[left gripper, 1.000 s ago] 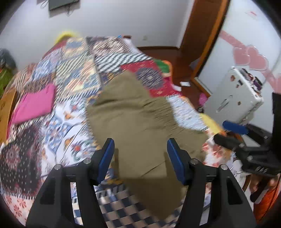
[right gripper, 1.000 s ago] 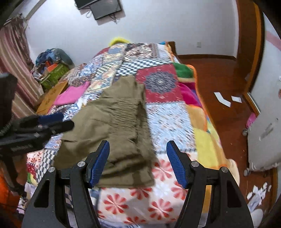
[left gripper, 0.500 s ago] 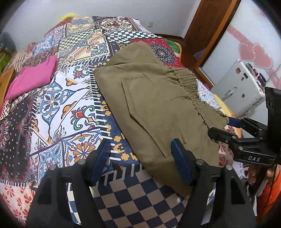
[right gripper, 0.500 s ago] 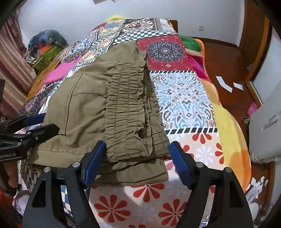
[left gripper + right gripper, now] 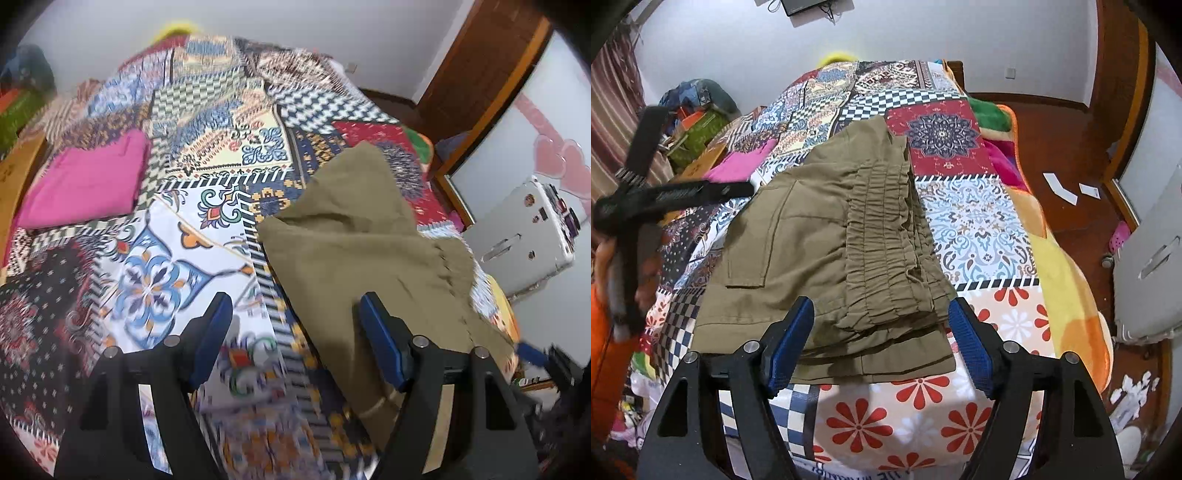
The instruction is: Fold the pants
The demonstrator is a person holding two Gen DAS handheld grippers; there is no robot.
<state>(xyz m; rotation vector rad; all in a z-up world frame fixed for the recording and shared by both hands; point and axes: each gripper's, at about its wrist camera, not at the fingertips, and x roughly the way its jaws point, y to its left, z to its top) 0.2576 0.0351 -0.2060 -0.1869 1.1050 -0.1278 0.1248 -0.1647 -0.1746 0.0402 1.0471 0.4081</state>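
In the left wrist view, the left gripper (image 5: 295,332) fills the bottom of the frame with its blue-padded jaws apart; they have just been opening, and nothing is clamped between them. The gap sits over the patterned bedspread (image 5: 207,177), and the right-hand finger lies over the near edge of the pants (image 5: 354,251). The olive pants lie folded on the bed in the centre right of the frame, blurred. A folded pink cloth (image 5: 85,184) lies at the upper left, well apart from the pants. A white suitcase (image 5: 524,232) stands at the right edge.

In the right wrist view, the right gripper (image 5: 881,339) is at the bottom centre, its jaws also apart after just opening wider, with no pad pressing on cloth. The pants (image 5: 820,236) lie folded in the middle of the frame, with the gathered waistband on their right side and their near end between the fingers. The left gripper (image 5: 679,192) reaches in from the left edge, beside the pants' left side. The bedspread (image 5: 979,221) shows at right, the pink cloth (image 5: 738,166) at upper left.
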